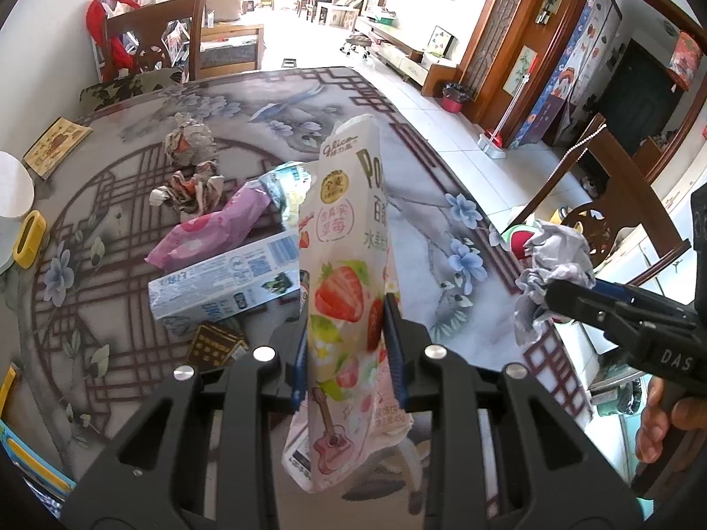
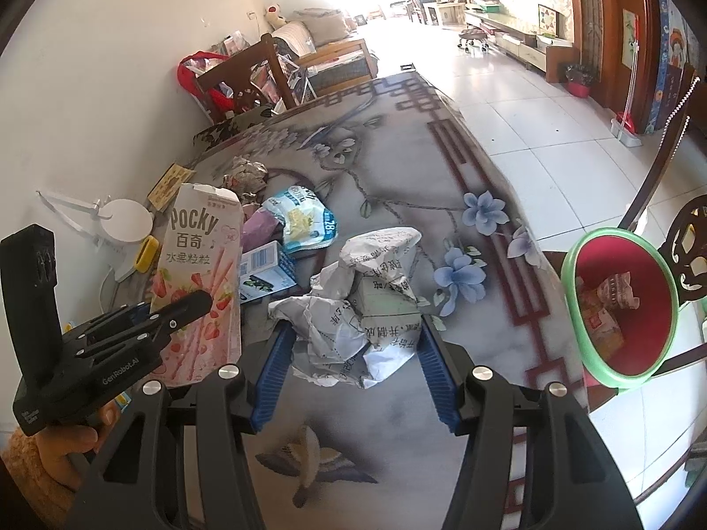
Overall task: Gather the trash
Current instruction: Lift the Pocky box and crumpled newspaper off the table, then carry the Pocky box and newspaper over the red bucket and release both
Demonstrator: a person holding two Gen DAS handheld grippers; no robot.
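My left gripper is shut on a pink strawberry Pocky box, held upright above the table; the same box shows at the left of the right wrist view. My right gripper is shut on a crumpled printed paper ball, lifted over the table; that paper ball also hangs at the right of the left wrist view. A green-rimmed red bin with some wrappers inside stands off the table's right edge.
On the flowered tablecloth lie a light blue carton, a pink wrapper, a blue-white snack bag and crumpled paper wads. A white round stand and a yellow clip sit at the left. Wooden chairs surround the table.
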